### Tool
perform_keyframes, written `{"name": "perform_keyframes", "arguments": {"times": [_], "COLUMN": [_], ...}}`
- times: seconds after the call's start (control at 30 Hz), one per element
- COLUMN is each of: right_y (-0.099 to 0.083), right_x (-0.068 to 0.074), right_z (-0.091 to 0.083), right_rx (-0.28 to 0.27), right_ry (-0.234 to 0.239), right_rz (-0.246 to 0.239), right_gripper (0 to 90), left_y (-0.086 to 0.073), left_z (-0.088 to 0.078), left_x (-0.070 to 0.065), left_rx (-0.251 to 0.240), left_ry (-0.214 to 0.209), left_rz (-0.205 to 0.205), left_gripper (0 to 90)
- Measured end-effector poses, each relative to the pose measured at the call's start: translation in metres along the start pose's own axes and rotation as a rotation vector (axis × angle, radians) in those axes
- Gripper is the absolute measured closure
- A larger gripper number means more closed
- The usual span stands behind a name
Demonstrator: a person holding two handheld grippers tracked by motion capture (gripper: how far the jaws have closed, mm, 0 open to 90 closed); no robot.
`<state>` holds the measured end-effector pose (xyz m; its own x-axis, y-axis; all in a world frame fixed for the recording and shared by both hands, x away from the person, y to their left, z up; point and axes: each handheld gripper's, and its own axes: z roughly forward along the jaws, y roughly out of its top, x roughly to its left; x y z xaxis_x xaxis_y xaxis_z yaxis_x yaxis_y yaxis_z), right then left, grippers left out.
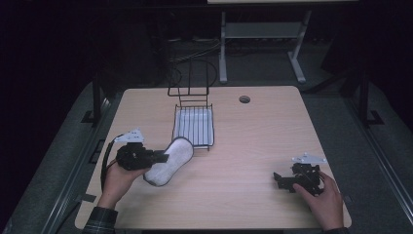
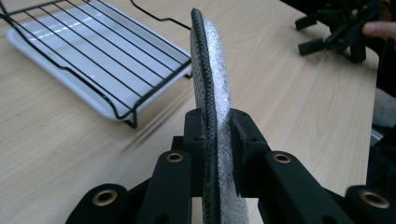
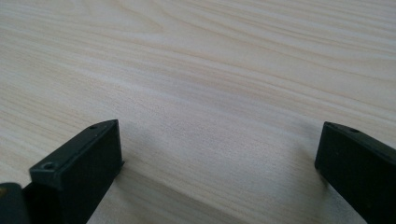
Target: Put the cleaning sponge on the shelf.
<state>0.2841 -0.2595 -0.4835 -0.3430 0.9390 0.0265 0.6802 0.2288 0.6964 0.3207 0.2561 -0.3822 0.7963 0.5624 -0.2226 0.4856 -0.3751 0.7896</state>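
The sponge (image 1: pixel 168 162) is white and fluffy, long with round ends and a thinner middle, a bit like a peanut. One flat face is dark, bumpy mesh with a dark edge, and the other face is soft and silvery white (image 2: pixel 219 70). It is held up on its thin edge, pinched near one end, and its far end points at the near corner of the wire rack (image 1: pixel 194 122), just beside it.
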Motion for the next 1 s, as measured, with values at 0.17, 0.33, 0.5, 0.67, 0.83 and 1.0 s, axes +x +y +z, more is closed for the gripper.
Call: {"name": "perform_keyframes", "arguments": {"times": [0.17,0.33,0.5,0.67,0.83,1.0], "right_y": [0.000,0.000,0.000,0.000,0.000,0.000], "right_x": [0.000,0.000,0.000,0.000,0.000,0.000], "right_z": [0.000,0.000,0.000,0.000,0.000,0.000], "right_rx": [0.000,0.000,0.000,0.000,0.000,0.001], "right_ry": [0.000,0.000,0.000,0.000,0.000,0.000], "right_rz": [0.000,0.000,0.000,0.000,-0.001,-0.002], "right_gripper": [0.2,0.2,0.2,0.2,0.2,0.2], "left_y": [0.002,0.007,0.014,0.019,0.026,0.032], "left_z": [-0.004,-0.007,-0.010,-0.008,-0.006,-0.003], "left_x": [0.008,0.018,0.027,0.036,0.043,0.047], "left_rx": [-0.009,-0.027,-0.038,-0.046,-0.059,-0.073], "left_ry": [0.019,0.040,0.064,0.080,0.087,0.084], "left_rz": [-0.012,-0.022,-0.031,-0.042,-0.049,-0.064], "left_gripper": [77.7,77.7,77.7,77.7,77.6,77.5]}}
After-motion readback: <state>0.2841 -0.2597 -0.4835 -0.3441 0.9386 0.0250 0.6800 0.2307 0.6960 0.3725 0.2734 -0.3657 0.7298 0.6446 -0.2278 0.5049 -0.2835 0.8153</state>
